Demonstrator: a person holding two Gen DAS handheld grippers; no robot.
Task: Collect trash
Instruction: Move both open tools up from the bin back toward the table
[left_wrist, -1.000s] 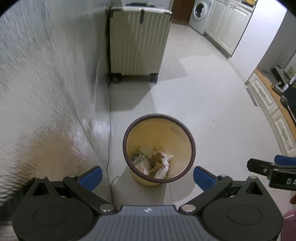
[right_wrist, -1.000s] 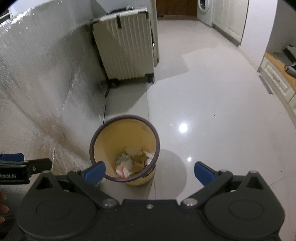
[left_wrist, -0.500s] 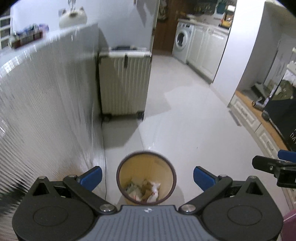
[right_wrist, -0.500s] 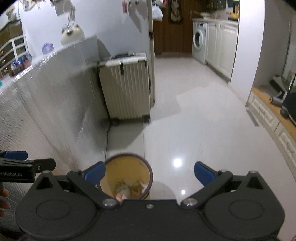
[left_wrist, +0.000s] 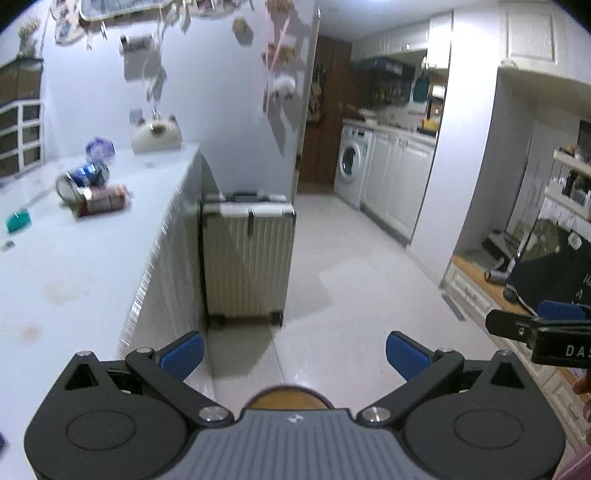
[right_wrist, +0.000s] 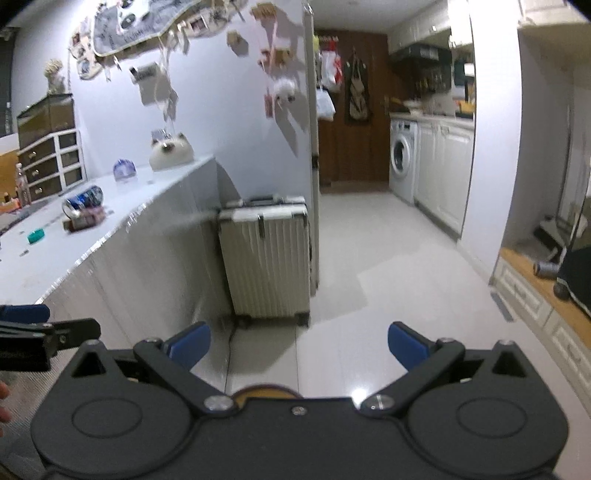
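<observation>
Two handheld grippers are held level, side by side, both pointing down a hallway toward a kitchen. Nearest, the left gripper (left_wrist: 294, 350) has its blue-tipped fingers spread wide and grasps nothing; the right gripper (right_wrist: 299, 347) is likewise spread and empty. Just below and in front of them stands the trash bin (left_wrist: 289, 396), upright with its mouth facing up; only the far arc of its dark rim and yellow inner wall shows, the rest hidden behind the gripper bodies, so its contents cannot be seen. Left of the bin runs a white counter (left_wrist: 77, 266). On it, well beyond the bin, lie two cans on their sides (left_wrist: 94, 192), blurred, long axes running roughly left to right, with a small teal object (left_wrist: 18, 220) left of them. Beyond the bin, against the counter's end, stands an upright ribbed suitcase (left_wrist: 248, 258). Farthest from the bin is a washing machine (left_wrist: 351, 170).
</observation>
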